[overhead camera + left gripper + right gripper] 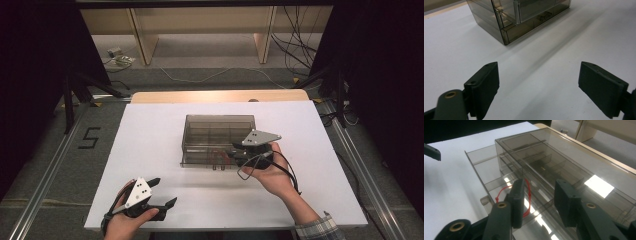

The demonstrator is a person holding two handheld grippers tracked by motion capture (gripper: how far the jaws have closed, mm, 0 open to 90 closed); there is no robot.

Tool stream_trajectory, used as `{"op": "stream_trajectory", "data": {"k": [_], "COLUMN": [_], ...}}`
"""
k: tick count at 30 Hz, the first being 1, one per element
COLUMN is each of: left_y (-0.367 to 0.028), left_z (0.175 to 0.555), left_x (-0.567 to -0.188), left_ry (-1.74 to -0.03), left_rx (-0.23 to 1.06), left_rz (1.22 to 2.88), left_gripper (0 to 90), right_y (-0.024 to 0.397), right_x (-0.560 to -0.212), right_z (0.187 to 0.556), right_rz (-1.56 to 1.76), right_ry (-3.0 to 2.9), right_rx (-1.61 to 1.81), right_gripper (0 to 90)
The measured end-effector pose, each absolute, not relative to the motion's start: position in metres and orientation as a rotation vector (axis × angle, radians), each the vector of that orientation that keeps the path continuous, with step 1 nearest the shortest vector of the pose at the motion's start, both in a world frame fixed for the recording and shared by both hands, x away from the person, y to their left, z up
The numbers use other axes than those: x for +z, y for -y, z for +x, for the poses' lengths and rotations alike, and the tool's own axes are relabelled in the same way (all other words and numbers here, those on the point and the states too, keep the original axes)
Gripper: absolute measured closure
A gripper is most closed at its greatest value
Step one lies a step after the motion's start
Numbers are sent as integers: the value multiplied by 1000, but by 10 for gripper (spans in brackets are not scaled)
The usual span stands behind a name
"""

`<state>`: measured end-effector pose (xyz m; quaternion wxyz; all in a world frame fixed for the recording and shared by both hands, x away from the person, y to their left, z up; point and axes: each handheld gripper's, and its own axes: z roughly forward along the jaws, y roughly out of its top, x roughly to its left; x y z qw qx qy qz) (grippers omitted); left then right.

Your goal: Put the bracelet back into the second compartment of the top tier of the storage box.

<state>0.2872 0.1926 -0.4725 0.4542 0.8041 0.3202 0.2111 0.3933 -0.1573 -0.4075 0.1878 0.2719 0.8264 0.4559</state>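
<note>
Two grippers over white table: right gripper hovers above open drawer of smoky plastic box, jaws parted, red cord loose inside, unheld. Left gripper idle, jaws wide. Risk: cord snags jaw, lifts out; drawer jams on cord.

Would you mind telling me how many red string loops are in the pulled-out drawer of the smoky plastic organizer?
1 for certain: the red loop lies in the open drawer, beside the right gripper. The jaws may hide more.
</note>
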Motion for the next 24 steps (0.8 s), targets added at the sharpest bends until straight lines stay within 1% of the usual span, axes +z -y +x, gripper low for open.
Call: {"op": "stream_trajectory", "data": {"k": [14, 20, 24], "left_y": [-193, -193, -193], "left_z": [287, 287, 287], "left_x": [-473, -473, -473], "left_ry": [-795, -796, -796], "left_rx": [521, 521, 521], "left_rz": [1984, 1983, 1983], "left_gripper": [169, 169, 169], "right_y": [182, 196, 206], "right_x": [-407, -405, -406], "right_z": [386, 382, 378], "right_rz": [844, 859, 872], "right_ry": [-2317, -2291, -2280], "right_rx": [1319, 1319, 1319], "right_gripper": [335, 259, 232]}}
